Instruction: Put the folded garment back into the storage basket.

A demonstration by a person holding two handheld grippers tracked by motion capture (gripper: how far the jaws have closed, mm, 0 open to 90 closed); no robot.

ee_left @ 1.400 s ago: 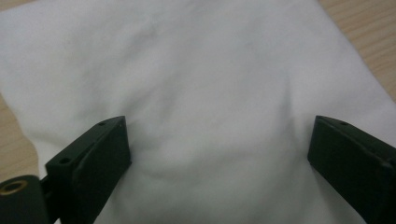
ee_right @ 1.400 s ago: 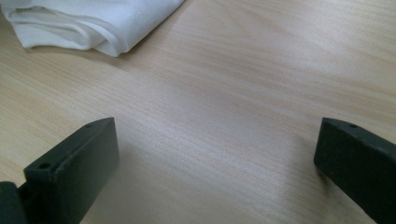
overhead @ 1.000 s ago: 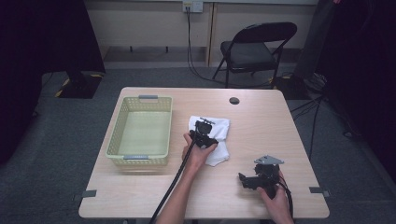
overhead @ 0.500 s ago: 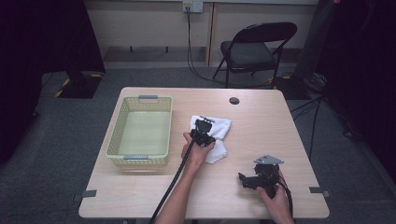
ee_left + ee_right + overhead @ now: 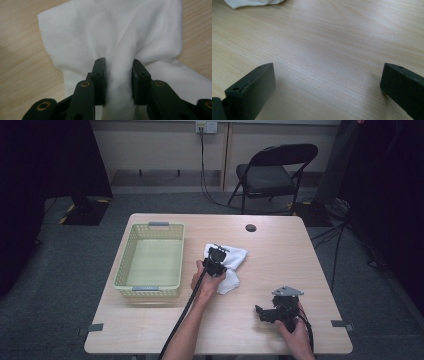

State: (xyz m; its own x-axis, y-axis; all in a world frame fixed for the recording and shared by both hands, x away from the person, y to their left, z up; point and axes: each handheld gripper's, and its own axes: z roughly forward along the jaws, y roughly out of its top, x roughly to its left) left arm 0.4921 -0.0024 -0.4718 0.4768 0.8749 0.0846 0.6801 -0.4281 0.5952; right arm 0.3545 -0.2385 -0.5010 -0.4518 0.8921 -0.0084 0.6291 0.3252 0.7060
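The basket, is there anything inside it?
No, the yellow basket has a bare bottom in the high view, and the white cloth lies beside it on the table.

The left gripper [image 5: 216,260] sits on the white cloth [image 5: 231,255] at the middle of the table [image 5: 280,250], its jaws pinching a raised fold of the fabric between them, with the left hand [image 5: 206,281] and bare forearm stretching back from it toward the near edge. The right gripper [image 5: 272,312] rests near the table's near right corner, well apart from the cloth, held low over the wood by the right hand [image 5: 295,337] with its jaws spread wide and nothing between them.
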